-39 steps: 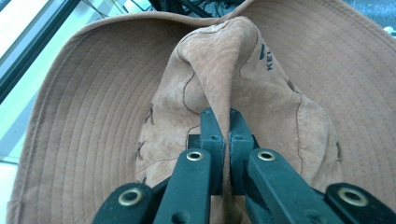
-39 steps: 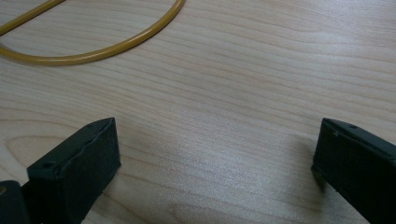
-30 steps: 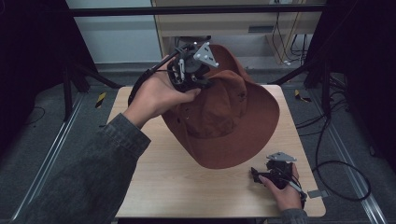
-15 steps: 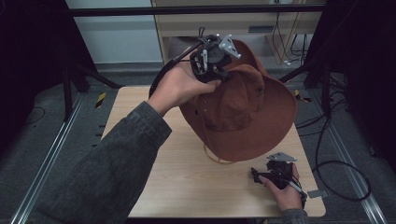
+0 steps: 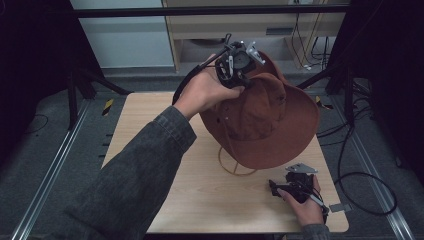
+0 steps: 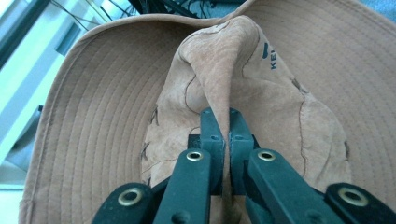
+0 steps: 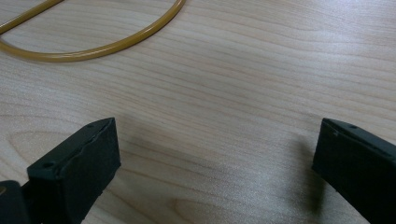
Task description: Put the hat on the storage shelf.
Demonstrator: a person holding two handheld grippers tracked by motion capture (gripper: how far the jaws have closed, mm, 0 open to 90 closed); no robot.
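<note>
A brown wide-brimmed hat (image 5: 272,125) hangs tilted over the right half of the wooden table (image 5: 145,130). My left gripper (image 5: 243,80) is shut on a fold of its crown. In the left gripper view the jaws (image 6: 223,116) pinch that suede fold, and the stitched brim (image 6: 102,121) spreads behind it. A thin yellow ring (image 5: 235,169) lies on the table, partly under the hat's lower edge. My right gripper (image 5: 276,188) rests near the front right of the table, open. Between its jaws (image 7: 215,154) is bare wood, with the yellow ring (image 7: 93,49) just ahead.
A dark sleeve and forearm (image 5: 135,175) cross the left of the table. Black frame legs (image 5: 75,85) and cables (image 5: 360,175) stand around the table on the grey floor. A small grey plate (image 5: 341,207) lies at the front right corner.
The left hand has carried the hat to the right and slightly down. The yellow ring beneath it has come into sight. The right gripper has stayed where it was.
</note>
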